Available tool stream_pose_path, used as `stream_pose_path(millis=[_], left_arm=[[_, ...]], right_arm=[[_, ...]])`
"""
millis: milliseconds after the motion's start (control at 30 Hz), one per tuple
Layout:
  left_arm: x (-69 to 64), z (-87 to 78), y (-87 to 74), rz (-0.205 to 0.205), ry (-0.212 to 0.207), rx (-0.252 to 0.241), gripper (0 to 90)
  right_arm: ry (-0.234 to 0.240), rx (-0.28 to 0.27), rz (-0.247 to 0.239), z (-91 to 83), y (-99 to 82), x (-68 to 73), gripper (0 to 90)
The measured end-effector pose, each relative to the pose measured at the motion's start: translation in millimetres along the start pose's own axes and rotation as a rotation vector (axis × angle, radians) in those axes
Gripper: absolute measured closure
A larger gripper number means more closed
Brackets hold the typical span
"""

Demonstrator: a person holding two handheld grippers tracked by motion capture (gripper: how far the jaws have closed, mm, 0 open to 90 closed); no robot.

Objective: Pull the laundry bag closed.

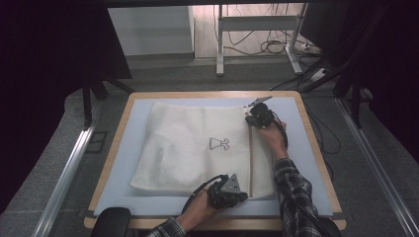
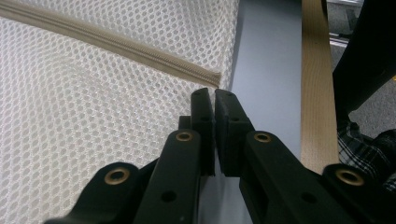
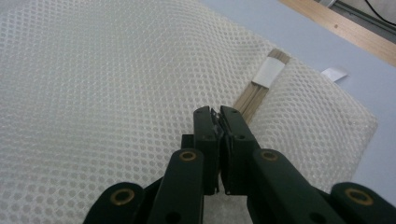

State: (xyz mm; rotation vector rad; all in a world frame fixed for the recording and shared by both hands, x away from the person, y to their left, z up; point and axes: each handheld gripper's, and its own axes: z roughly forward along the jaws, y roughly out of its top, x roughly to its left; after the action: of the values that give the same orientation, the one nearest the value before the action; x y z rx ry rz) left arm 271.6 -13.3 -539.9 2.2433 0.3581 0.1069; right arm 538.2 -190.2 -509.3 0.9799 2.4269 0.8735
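Note:
A white mesh bag lies flat on a blue mat, with a beige zipper running along its right side. At the zipper's near end my left gripper is shut, its tips on the bag's edge just past the zipper's end. My right gripper sits at the far end of the zipper. Its jaws are shut on a small zipper pull over the zipper tape. A white label crosses the tape farther on.
The mat covers a wooden table with its rim showing around it. A white tag sticks out at the bag's far corner. A black rounded object stands at the front left. Desk legs and cables lie on the floor beyond.

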Motion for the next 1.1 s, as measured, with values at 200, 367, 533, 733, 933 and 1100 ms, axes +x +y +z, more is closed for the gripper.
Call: stream_pose_path(millis=[200,367,533,733,933,1100], left_arm=[[-0.1,-0.3,0.1,0.003,0.002,0.005,87.0],[-0.2,-0.3,0.2,0.004,0.003,0.005,87.0],[-0.1,-0.3,0.1,0.003,0.002,0.005,87.0],[0.0,0.1,-0.1,-0.001,0.000,-0.001,87.0],[0.1,0.0,0.0,-0.004,-0.001,0.000,87.0],[0.3,-0.1,0.0,-0.004,-0.002,0.001,87.0]], right_arm=[[-0.011,0.005,0.005,4.4,4.6,-3.1,85.6],[-0.023,0.006,0.013,8.4,10.2,-6.7,85.6],[-0.030,0.006,0.021,13.8,15.0,-10.7,85.7],[-0.033,0.008,0.028,19.5,17.3,-13.9,85.6],[-0.039,0.008,0.037,23.4,21.7,-17.7,85.7],[-0.049,0.009,0.043,28.1,26.0,-20.0,85.8]])
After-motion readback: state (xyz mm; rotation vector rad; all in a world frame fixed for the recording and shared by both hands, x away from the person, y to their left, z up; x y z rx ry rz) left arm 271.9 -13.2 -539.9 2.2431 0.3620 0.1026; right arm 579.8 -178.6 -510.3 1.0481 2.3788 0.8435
